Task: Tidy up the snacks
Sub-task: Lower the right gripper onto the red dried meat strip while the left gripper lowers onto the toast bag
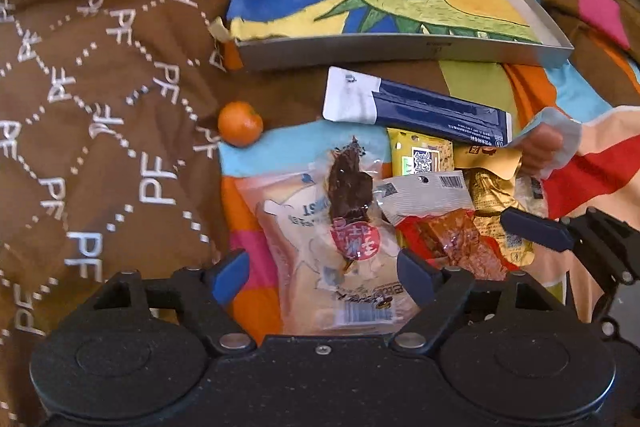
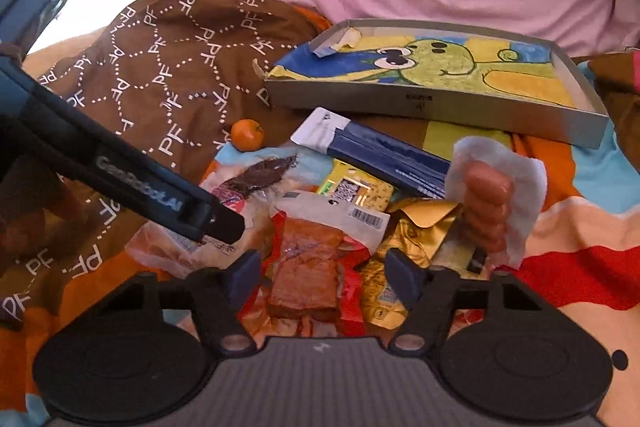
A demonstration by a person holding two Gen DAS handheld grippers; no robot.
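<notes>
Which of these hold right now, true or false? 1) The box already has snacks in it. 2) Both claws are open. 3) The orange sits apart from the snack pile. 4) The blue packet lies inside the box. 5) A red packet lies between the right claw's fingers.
1) False: the box shows only its cartoon drawing lining, no snacks.
2) True: the left claw and the right claw are both open, gripping nothing.
3) True: the orange lies alone to the left of the pile.
4) False: the blue packet lies on the cloth in front of the box.
5) True: the red packet lies between them, ungripped.
</notes>
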